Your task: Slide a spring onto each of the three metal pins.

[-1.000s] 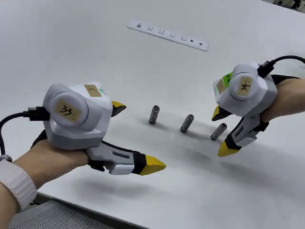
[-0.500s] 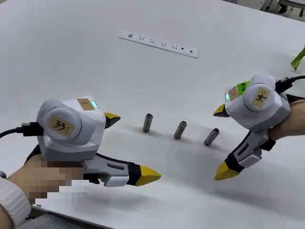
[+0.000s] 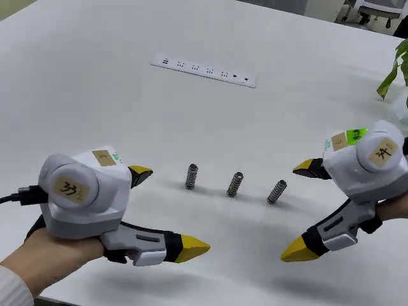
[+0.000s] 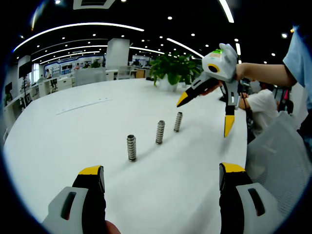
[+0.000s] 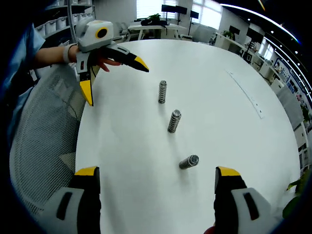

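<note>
Three short metal springs stand in a row on the white table: left spring (image 3: pixel 191 176), middle spring (image 3: pixel 235 184), right spring (image 3: pixel 276 191). The right spring leans. A round metal pin head shows at the top of the nearest spring (image 5: pixel 188 162) in the right gripper view. My left gripper (image 3: pixel 167 210) hovers open to the left of the row and holds nothing. My right gripper (image 3: pixel 298 209) hovers open just right of the leaning spring, also with nothing in it. In the left gripper view the row runs from the spring (image 4: pixel 131 147) toward the right gripper (image 4: pixel 204 117).
A white power strip (image 3: pixel 204 70) lies farther back on the table (image 3: pixel 95 76). A green plant (image 3: pixel 395 67) stands at the right edge. A mesh chair (image 5: pixel 39 146) is beside the table's near edge. A seated person (image 4: pixel 258 102) is behind the right gripper.
Both grippers have drawn back and apart from the springs; the right one moved away from the leaning spring to the right. The head camera has shifted. The springs stay put.
</note>
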The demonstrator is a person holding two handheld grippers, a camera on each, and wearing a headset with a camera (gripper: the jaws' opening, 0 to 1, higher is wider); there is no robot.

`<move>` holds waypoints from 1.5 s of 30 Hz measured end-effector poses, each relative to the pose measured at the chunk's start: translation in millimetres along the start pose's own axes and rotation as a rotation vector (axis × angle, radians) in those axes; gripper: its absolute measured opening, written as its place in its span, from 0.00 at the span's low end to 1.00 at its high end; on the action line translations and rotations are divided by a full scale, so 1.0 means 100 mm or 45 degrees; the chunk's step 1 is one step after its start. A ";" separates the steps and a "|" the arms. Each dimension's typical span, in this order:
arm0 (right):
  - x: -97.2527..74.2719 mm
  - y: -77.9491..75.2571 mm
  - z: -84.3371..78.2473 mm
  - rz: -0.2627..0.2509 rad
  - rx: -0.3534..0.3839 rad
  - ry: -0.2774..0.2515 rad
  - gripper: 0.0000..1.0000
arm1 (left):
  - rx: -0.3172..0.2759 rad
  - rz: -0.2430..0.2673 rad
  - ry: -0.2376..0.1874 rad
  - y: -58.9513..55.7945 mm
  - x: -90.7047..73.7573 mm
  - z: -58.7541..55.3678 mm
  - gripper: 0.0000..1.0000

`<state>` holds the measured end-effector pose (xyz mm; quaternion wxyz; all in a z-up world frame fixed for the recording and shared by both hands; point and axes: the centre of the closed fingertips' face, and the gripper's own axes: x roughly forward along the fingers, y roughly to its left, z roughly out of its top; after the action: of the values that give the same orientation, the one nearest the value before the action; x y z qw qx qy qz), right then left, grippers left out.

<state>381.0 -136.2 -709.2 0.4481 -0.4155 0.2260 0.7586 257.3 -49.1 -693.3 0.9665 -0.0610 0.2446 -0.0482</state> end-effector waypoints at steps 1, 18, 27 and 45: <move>-0.02 0.01 0.00 -0.013 0.013 -0.020 0.99 | 0.001 -0.001 0.002 -0.01 0.00 0.00 1.00; -0.20 0.26 -0.15 -0.202 0.290 -0.271 0.99 | 0.026 -0.019 0.029 -0.06 0.02 -0.05 1.00; -0.29 0.35 -0.31 -0.259 0.386 -0.320 0.99 | 0.037 -0.023 0.039 -0.06 0.04 -0.07 1.00; -0.24 0.39 -0.28 -0.389 0.501 -0.437 0.99 | 0.046 0.010 0.031 0.02 0.05 -0.07 1.00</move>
<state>364.9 -187.0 -705.9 0.6606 -0.2155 0.2246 0.6832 258.1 -48.4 -702.4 0.9646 -0.0421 0.2556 -0.0496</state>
